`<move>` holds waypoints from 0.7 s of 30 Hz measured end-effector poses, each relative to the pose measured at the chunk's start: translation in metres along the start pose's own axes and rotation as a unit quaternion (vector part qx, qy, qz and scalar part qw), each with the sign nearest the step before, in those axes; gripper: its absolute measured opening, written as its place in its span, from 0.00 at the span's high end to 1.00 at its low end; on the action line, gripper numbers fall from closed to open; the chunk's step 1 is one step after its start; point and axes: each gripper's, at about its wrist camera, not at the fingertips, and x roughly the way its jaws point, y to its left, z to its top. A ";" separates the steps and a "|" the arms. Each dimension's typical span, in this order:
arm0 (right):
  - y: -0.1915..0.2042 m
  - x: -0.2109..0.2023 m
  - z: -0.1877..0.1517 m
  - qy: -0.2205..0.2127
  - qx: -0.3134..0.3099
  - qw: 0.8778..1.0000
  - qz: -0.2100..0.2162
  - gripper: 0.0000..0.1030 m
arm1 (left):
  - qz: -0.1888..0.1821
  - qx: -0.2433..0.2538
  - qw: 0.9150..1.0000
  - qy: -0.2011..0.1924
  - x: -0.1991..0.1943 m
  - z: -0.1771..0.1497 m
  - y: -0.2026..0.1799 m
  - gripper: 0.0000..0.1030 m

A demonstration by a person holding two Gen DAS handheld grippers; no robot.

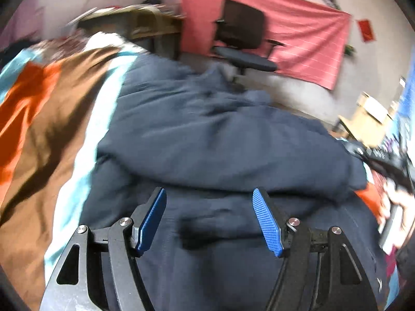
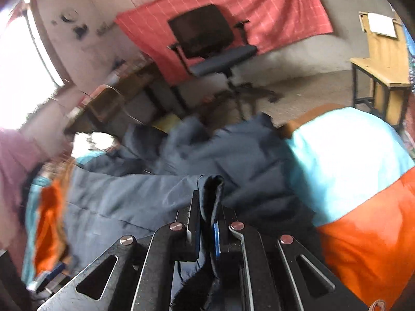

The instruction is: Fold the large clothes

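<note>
A large navy padded jacket (image 1: 207,140) lies spread on a bed with a colour-block cover (image 1: 39,129). One part is folded across its middle. My left gripper (image 1: 209,197) is open, its blue pads (image 1: 267,223) just above the jacket's near part, holding nothing. In the right wrist view my right gripper (image 2: 208,197) is shut on a bunched fold of the navy jacket (image 2: 211,189), which sticks up between the fingers. The rest of the jacket (image 2: 129,197) stretches away to the left. The right gripper also shows at the right edge of the left wrist view (image 1: 384,165).
The bed cover has orange, brown, white and light blue patches (image 2: 345,165). Beyond the bed stand a black office chair (image 2: 207,41), a red cloth on the wall (image 1: 285,33), a wooden desk (image 2: 384,62) and a cluttered table (image 1: 145,23).
</note>
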 end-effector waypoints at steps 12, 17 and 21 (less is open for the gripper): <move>0.033 0.004 0.013 -0.034 -0.073 0.992 -0.096 0.41 | 0.037 0.033 0.998 -0.023 0.031 0.066 0.018 0.39; 0.070 0.005 0.009 -0.022 -0.139 0.989 -0.038 0.32 | 0.034 0.058 0.998 0.020 0.065 0.061 0.011 0.39; 0.082 0.024 -0.009 0.023 -0.171 0.985 -0.009 0.33 | 0.061 0.121 0.991 0.013 0.073 0.037 -0.001 0.38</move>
